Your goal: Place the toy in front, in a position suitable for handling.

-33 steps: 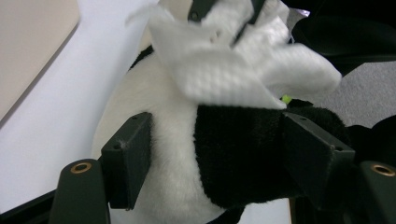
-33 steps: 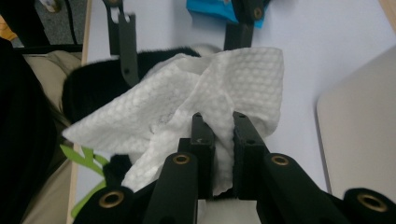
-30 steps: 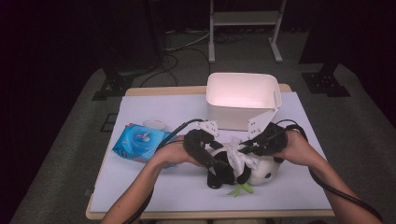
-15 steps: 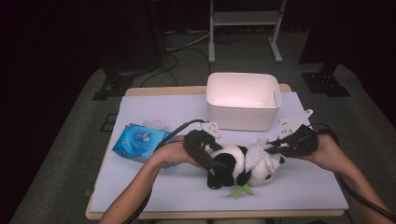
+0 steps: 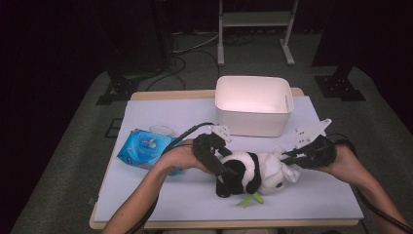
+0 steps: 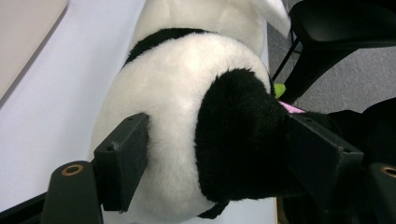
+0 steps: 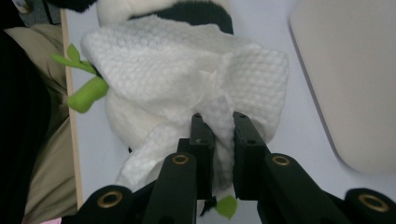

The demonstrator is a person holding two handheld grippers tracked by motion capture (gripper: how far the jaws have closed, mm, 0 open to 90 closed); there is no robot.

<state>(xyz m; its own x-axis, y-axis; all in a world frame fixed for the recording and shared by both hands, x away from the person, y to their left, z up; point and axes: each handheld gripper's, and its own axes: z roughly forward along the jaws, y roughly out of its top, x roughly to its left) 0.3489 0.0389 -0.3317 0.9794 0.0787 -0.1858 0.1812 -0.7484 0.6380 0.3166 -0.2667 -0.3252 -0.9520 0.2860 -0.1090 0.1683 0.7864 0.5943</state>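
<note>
Plush panda (image 5: 246, 171) lies near the bench's front edge, long axis left-right. Your left gripper (image 6: 212, 158) clasps its body, jaws just easing wider; your right gripper (image 7: 219, 135) pinches the white wipe (image 7: 187, 74) at its head, right end.

From above the person's side, the high view looks forward and down over the worktop (image 5: 160, 109), while each gripper view sits close against the toy panda (image 5: 253, 171), from its opposite ends, so all three views share that panda.
</note>
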